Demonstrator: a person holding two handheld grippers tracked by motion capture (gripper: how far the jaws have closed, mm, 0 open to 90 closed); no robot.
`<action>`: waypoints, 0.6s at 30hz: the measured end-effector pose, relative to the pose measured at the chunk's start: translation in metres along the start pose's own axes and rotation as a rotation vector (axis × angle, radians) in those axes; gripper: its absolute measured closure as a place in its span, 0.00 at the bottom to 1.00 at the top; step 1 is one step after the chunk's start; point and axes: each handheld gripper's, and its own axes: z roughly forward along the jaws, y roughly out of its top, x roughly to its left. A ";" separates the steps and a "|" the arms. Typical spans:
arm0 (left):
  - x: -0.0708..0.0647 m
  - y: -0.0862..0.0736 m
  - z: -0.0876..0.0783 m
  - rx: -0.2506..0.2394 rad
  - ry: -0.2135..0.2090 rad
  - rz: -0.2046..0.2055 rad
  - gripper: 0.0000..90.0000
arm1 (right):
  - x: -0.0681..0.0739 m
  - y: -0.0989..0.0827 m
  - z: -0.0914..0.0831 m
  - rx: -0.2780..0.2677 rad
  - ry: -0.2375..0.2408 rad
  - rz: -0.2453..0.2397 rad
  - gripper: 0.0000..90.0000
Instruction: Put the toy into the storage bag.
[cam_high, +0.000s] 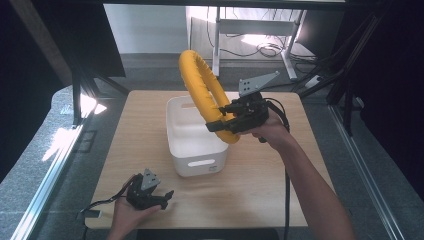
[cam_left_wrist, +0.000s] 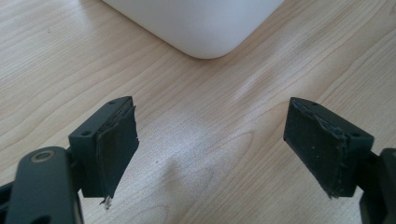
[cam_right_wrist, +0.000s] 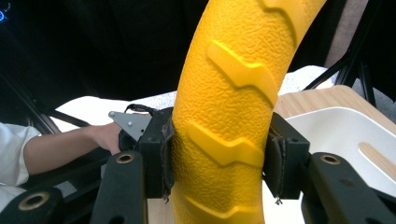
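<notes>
A yellow ring (cam_high: 202, 90) with a raised tread pattern stands upright in the air above a white bin (cam_high: 176, 145) at the middle of the wooden table. My right gripper (cam_high: 226, 121) is shut on the ring's lower right part. In the right gripper view both pads press the sides of the yellow ring (cam_right_wrist: 233, 112), and the white bin (cam_right_wrist: 345, 130) lies behind at the right. My left gripper (cam_high: 161, 199) rests near the table's front left edge, held by a hand. Its jaws stand wide apart over bare wood, left gripper (cam_left_wrist: 212, 149), with a corner of the bin (cam_left_wrist: 201, 28) ahead.
The wooden table (cam_high: 135, 150) has free room left and right of the bin. A cable (cam_high: 287, 200) trails from the right gripper along the forearm. Dark frame posts (cam_high: 77, 95) stand at the table's far left, and a desk leg (cam_high: 216, 45) rises behind.
</notes>
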 end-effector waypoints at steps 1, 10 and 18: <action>0.000 0.000 0.000 0.000 0.000 0.000 0.20 | 0.000 0.001 -0.001 -0.006 0.001 0.000 0.57; 0.000 0.000 -0.001 -0.002 0.001 -0.002 0.20 | 0.005 0.011 -0.002 -0.013 0.007 -0.022 0.57; 0.000 0.000 -0.001 -0.002 0.000 -0.001 0.20 | 0.007 0.015 0.006 -0.013 0.029 -0.029 0.57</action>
